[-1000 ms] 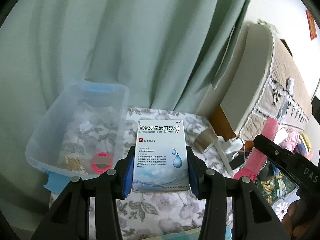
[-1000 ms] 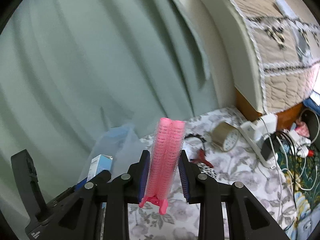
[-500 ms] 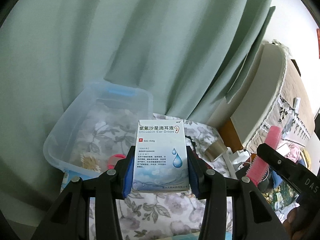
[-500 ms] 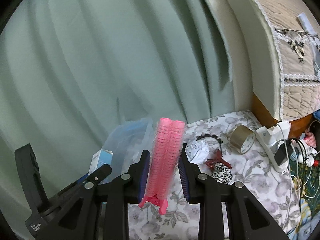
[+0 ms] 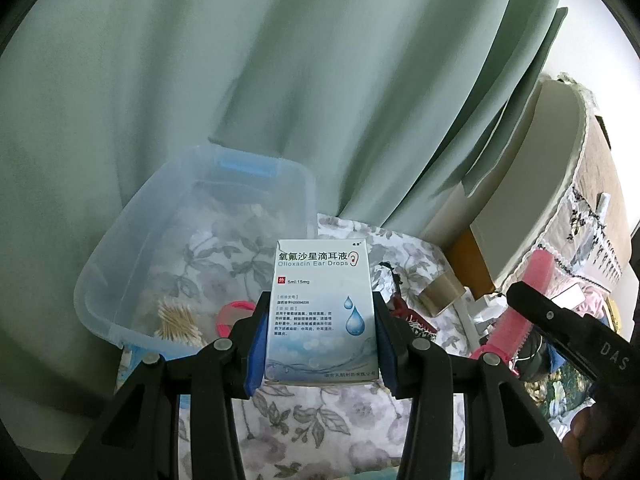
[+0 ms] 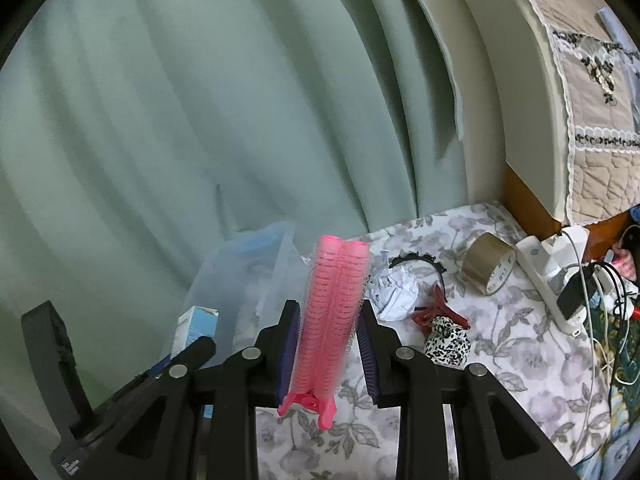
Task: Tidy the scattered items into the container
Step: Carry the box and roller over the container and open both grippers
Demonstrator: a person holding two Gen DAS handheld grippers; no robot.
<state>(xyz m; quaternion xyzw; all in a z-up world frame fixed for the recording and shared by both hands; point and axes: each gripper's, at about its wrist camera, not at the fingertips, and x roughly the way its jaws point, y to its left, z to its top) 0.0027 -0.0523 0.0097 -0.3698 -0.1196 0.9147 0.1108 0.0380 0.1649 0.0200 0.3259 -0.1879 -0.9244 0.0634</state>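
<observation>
The left tongs [image 5: 322, 344] point forward and downward, jaws clamped flat on both sides of an upright box [image 5: 322, 312]. The right tongs [image 6: 328, 348] sit at 3 o'clock of the left ones, angled the same way, jaws pressed against a pink roller [image 6: 330, 316] standing between them.

A white and blue box of ear drops [image 5: 323, 312] stands upright, clamped between the left tool's pads. A pink hair roller [image 6: 332, 312] stands upright, pinched in the right tool. The clear plastic container [image 5: 120, 264] sits on the flowered cloth, holding cotton swabs [image 5: 178, 322] and a pink ring [image 5: 232, 314].
</observation>
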